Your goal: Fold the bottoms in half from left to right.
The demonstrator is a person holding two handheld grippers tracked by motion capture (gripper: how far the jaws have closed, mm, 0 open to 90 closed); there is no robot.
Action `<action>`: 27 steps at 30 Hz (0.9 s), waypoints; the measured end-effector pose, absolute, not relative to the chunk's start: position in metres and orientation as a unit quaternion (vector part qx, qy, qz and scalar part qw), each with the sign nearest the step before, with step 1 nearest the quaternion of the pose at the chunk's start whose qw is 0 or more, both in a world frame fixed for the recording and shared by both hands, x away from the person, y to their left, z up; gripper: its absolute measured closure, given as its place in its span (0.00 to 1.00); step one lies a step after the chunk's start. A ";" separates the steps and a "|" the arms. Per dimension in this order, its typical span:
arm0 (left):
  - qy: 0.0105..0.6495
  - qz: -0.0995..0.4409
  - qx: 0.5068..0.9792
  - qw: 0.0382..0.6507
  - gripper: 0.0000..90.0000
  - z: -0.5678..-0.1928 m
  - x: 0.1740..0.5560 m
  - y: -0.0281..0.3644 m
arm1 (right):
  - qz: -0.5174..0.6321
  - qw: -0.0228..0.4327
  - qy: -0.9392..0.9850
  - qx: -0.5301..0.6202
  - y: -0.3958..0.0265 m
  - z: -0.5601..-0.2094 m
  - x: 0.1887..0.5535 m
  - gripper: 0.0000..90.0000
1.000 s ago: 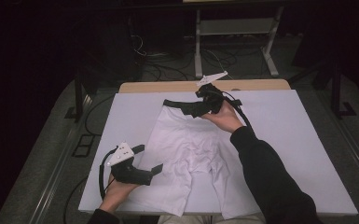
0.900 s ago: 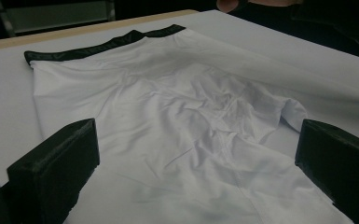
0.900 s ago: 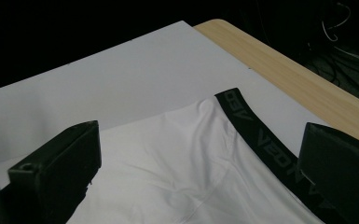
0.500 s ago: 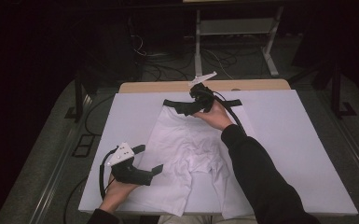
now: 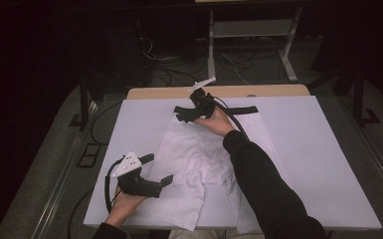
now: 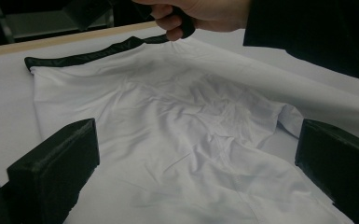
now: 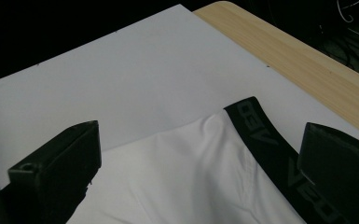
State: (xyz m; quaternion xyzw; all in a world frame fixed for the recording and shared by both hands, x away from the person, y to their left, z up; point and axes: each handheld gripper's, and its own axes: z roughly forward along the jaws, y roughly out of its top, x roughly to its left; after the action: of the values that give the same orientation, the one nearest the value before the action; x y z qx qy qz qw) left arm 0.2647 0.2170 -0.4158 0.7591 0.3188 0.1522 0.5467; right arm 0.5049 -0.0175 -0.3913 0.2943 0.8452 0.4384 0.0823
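My right claw (image 5: pixel 183 114) has shifted left along the black waistband (image 5: pixel 243 109) at the desk's far edge, jaws spread, now over its left corner. White boxer briefs (image 5: pixel 199 164) lie mid-desk, rumpled. Left claw (image 5: pixel 158 169) spread, near edge. Corner grasp looks next.

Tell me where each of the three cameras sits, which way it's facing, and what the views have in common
High view: above the person's side, looking forward and down at the table; both forearms, left gripper, right gripper.
Left gripper view: between its open jaws, facing the far edge over the white shorts; the other hand shows.
Right gripper view: open jaws over the black waistband.
Shared: shorts, waistband.
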 end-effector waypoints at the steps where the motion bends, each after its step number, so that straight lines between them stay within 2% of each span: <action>1: 0.319 0.153 0.760 0.546 0.00 -0.416 0.265 0.217 | 0.439 0.082 0.845 0.294 -0.015 -0.392 0.506 0.00; 27: 0.328 0.151 0.747 0.558 0.00 -0.415 0.267 0.220 | 0.445 0.085 0.829 0.327 0.015 -0.403 0.540 0.00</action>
State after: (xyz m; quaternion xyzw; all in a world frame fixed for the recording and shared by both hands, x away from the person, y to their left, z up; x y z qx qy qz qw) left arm 0.2667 0.2204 -0.4153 0.7474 0.3281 0.1508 0.5577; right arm 0.5405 0.0145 -0.4027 0.3270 0.8294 0.4449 0.0850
